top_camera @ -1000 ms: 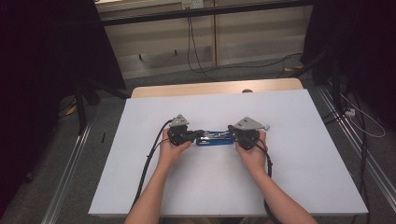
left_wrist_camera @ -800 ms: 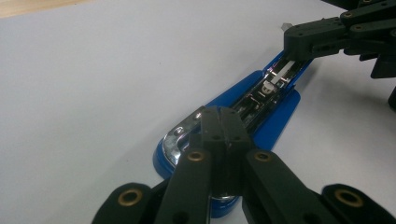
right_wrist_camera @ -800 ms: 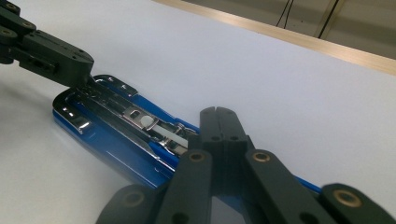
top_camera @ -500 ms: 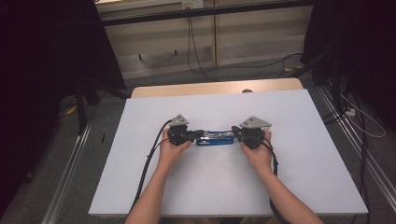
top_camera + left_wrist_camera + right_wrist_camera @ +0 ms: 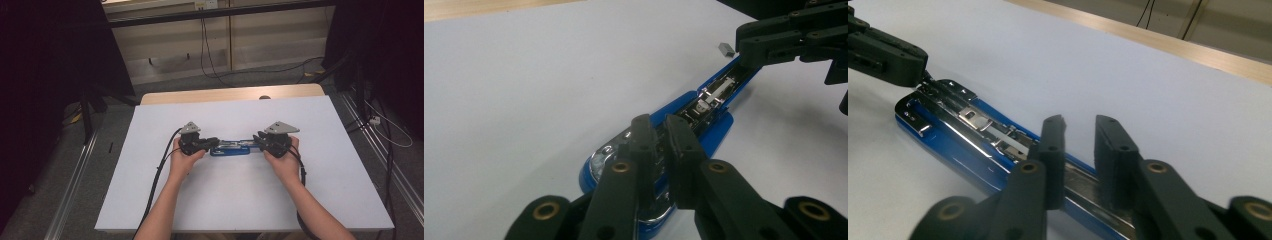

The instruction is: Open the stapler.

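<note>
- The long blue stapler with its shiny metal channel [image 5: 231,147] lies flat mid-counter [image 5: 240,200].
- The left tool [image 5: 659,137] is nearly together over one end.
- The right tool [image 5: 1079,131] stands apart over the other end.

Dim overall in the high view; dark, underexposed surroundings left and right, white table [image 5: 240,200] the brightest area, evenly lit from above with faint soft shadows. Slight grain, mild softness. In both gripper views, near black fingers [image 5: 644,145] out of focus, specular glare on the chrome of the blue stapler [image 5: 973,135]. Soft shadow beside it. Far edges blurred.
</note>
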Tool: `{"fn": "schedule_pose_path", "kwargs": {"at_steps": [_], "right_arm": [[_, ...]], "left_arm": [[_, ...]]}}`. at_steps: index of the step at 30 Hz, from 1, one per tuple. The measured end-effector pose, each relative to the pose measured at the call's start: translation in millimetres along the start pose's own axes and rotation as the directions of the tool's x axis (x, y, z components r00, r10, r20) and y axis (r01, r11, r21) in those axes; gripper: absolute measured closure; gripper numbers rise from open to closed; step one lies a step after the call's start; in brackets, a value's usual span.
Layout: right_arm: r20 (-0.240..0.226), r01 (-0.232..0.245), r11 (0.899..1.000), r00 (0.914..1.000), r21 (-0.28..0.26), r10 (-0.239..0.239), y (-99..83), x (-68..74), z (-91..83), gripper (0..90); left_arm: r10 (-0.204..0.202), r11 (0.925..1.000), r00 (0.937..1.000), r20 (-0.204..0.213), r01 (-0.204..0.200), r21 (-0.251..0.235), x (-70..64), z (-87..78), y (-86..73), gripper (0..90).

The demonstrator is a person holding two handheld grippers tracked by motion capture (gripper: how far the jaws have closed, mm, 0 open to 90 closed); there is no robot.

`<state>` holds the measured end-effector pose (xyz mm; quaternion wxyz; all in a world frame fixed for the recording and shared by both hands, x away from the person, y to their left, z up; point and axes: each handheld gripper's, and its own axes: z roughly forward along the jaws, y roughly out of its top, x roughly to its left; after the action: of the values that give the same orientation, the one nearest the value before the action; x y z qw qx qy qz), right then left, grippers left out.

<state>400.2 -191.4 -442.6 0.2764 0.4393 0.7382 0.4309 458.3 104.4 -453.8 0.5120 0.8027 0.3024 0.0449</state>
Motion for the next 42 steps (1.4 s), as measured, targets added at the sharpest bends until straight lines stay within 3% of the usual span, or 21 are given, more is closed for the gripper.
{"fn": "schedule_pose_path", "kwargs": {"at_steps": [4,10,16,20,26,42], "right_arm": [[0.019,-0.003,1.000,0.9998,-0.015,0.004,3.9,-6.4,-6.4,56.3],[0.017,-0.049,0.999,0.9986,-0.022,0.049,6.2,-13.5,-10.9,38.5],[0.047,-0.050,0.999,0.9976,-0.016,0.050,9.6,-18.5,-13.9,25.5],[0.067,-0.062,0.998,0.9957,-0.023,0.064,11.2,-27.6,-18.9,21.6],[0.102,-0.098,0.995,0.9899,-0.012,0.098,6.9,-41.0,-21.5,18.0],[0.160,-0.138,0.990,0.9779,0.015,0.134,-12.5,-65.6,-25.5,16.7]], "left_arm": [[0.013,0.9999,0.9999,-0.001,-0.013,0.009,-2.7,-1.5,1.4,71.9],[0.022,0.9996,0.9997,-0.013,-0.022,0.015,-5.3,-6.4,3.5,60.6],[0.002,0.9997,0.9972,-0.074,0.000,0.023,-5.4,-15.6,7.5,36.0],[-0.017,0.9996,0.9958,-0.090,0.019,0.022,-3.6,-23.4,8.2,26.1],[0.012,0.9997,0.9928,-0.119,-0.010,0.023,-3.4,-29.4,9.2,14.2],[0.041,0.9984,0.9889,-0.143,-0.035,0.044,-2.3,-37.8,6.2,9.5]]}}
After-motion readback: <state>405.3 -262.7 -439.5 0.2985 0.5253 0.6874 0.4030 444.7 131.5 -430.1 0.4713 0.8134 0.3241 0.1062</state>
